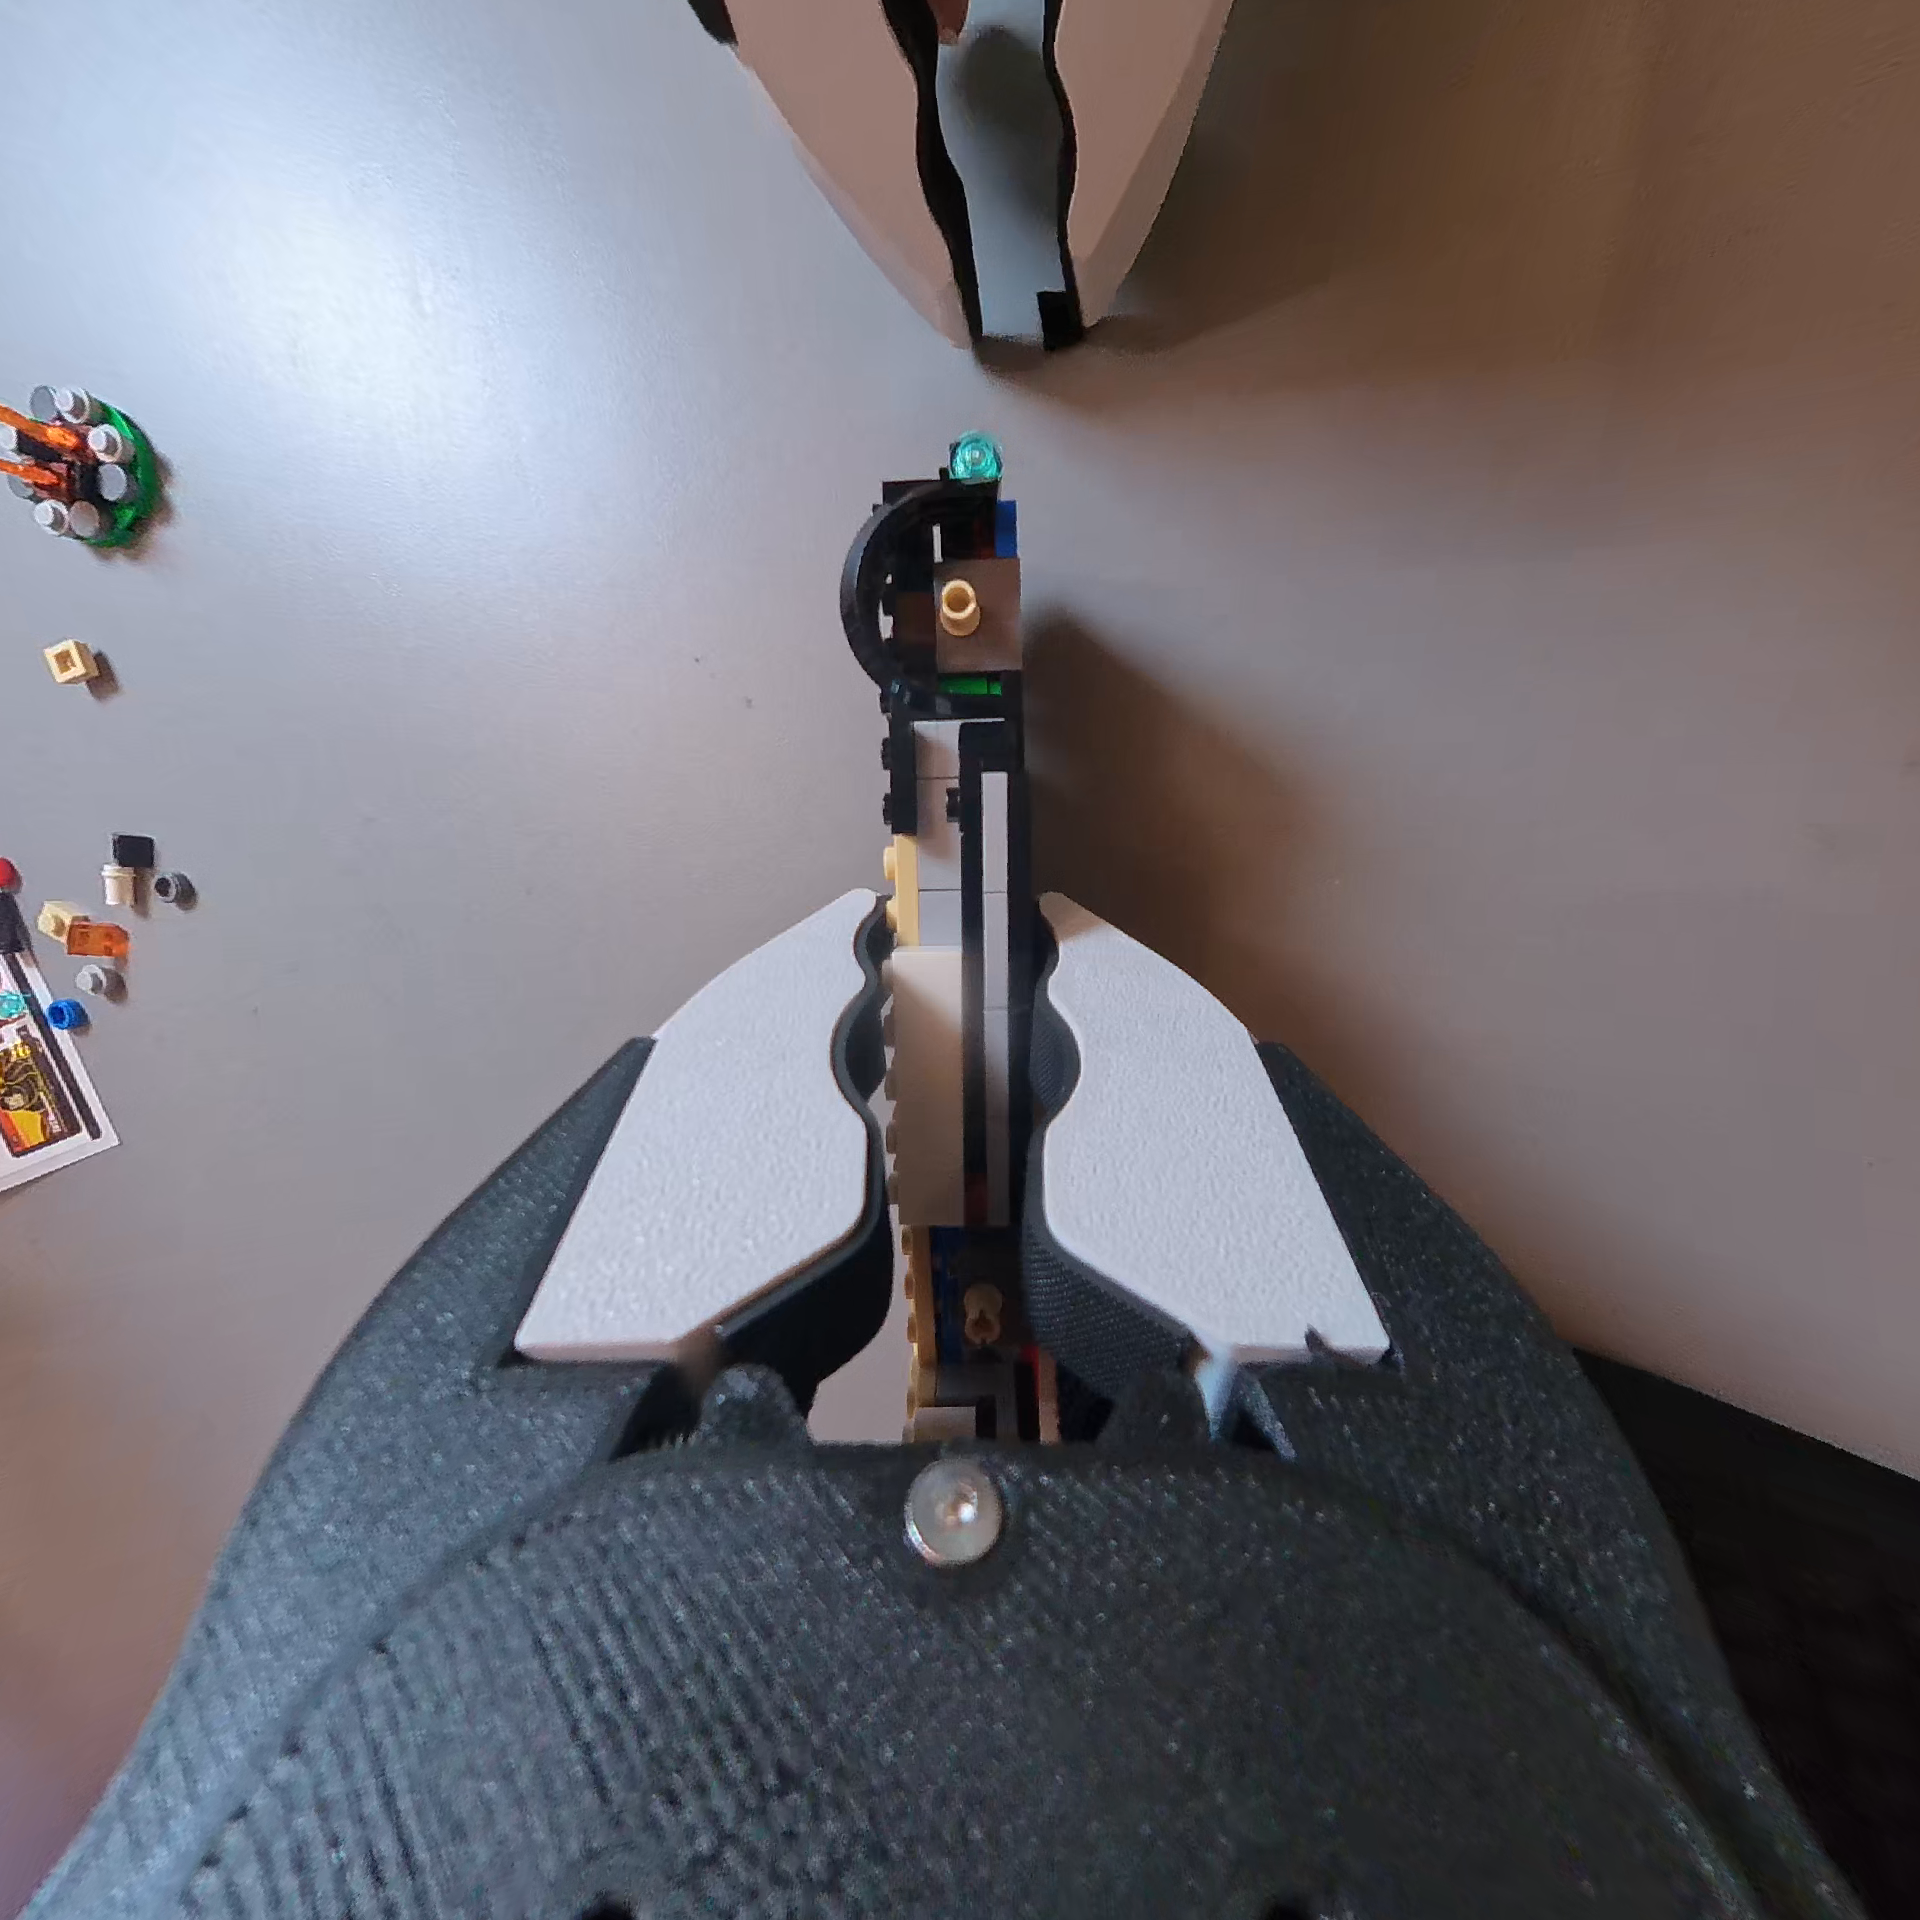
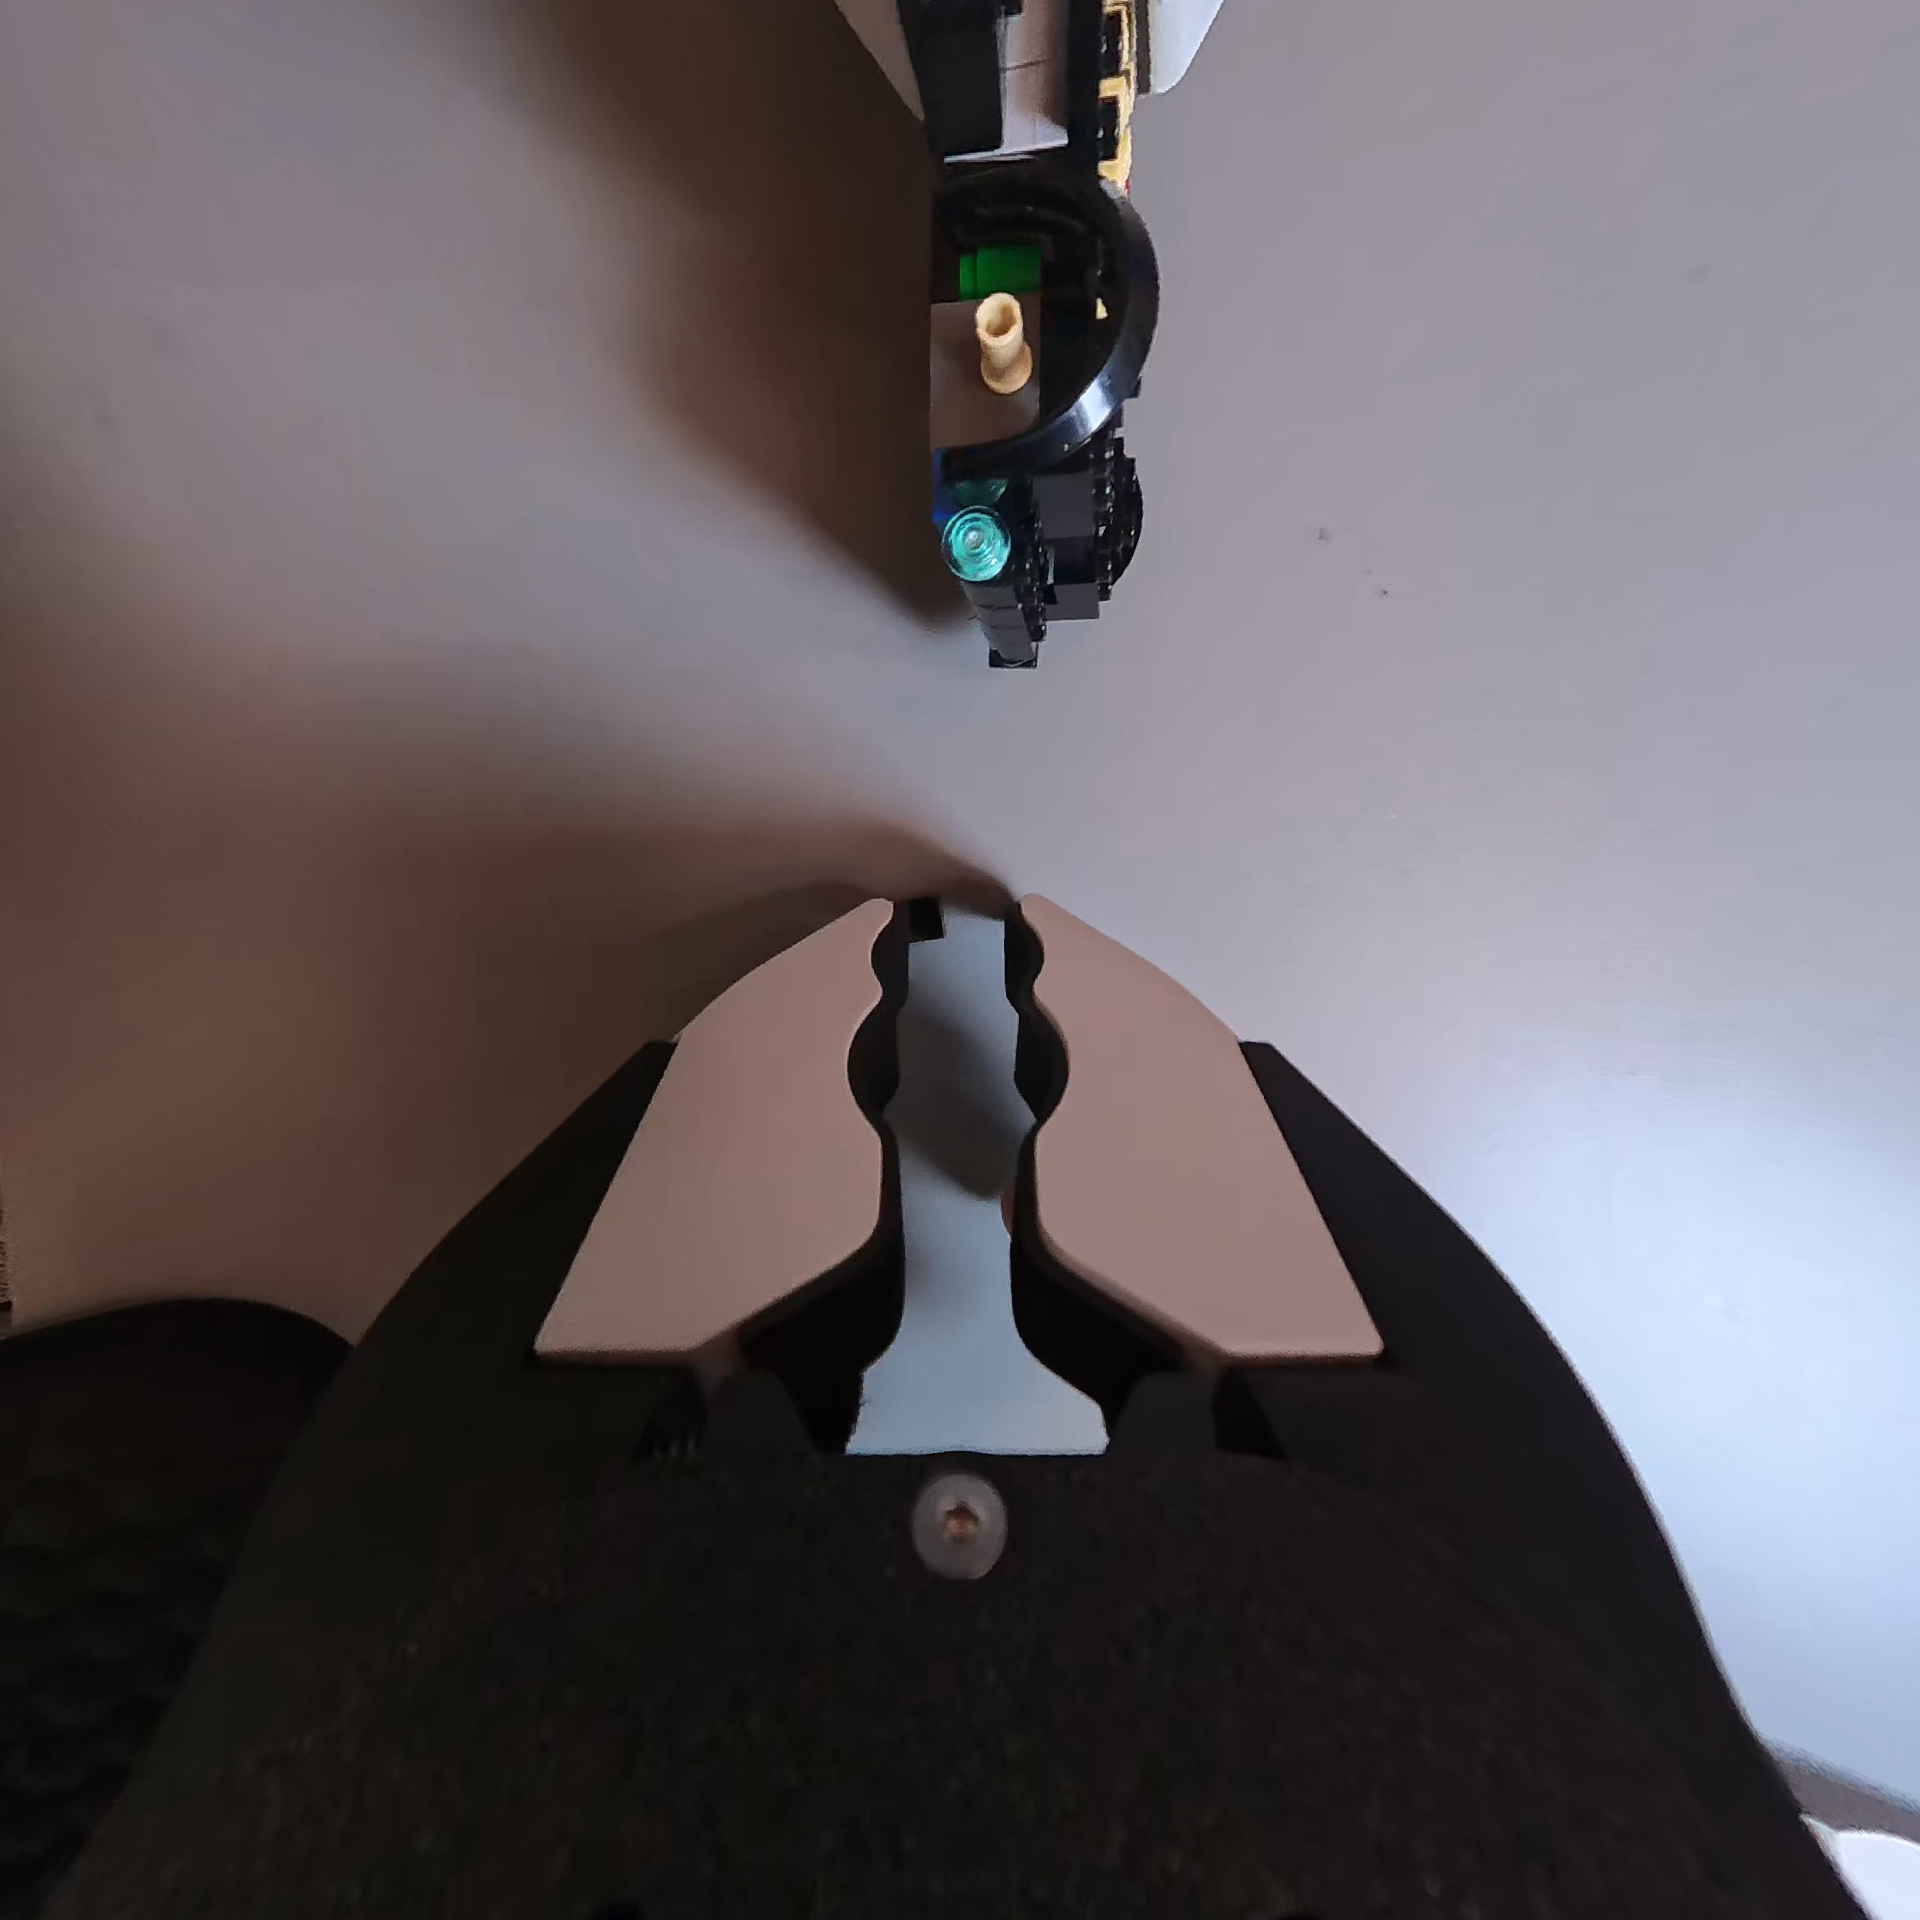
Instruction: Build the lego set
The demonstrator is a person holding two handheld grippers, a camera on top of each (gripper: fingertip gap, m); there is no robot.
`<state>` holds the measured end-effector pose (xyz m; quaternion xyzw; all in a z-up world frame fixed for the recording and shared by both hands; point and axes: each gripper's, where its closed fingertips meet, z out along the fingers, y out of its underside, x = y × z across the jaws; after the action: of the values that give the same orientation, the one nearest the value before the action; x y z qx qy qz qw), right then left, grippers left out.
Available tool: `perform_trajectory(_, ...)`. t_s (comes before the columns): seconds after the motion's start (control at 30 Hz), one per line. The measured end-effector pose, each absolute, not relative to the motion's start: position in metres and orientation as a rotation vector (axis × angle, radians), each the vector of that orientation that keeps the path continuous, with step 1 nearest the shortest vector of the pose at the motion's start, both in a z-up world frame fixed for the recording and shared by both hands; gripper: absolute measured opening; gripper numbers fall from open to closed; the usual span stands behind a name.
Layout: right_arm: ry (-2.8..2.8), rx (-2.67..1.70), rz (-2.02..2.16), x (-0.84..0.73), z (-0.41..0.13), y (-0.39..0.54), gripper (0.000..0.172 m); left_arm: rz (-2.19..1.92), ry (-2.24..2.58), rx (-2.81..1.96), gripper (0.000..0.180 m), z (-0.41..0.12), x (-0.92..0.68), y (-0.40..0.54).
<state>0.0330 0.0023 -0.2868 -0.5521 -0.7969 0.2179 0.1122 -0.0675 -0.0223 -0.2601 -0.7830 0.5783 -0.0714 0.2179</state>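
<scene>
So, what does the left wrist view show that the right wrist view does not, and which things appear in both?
Only the left wrist view: loose small bricks, a round green piece with grey studs, a printed card at the left edge, and the left gripper clamped on the brick model's long body.

Only the right wrist view: the model's black studded end, and a tiny black piece by the right gripper's tips; its jaws stand apart.

Both: the model with its turquoise round stud, tan pin, black arch, and the grey table.
</scene>
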Motion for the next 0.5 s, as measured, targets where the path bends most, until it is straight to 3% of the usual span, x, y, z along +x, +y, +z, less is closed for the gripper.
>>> perform_trajectory(0.5,-2.389,-1.58,0.654,0.0321,-0.287,-0.0044,0.006,-0.188,1.606,-2.167,0.024,-0.26,-0.0675,-0.0226)
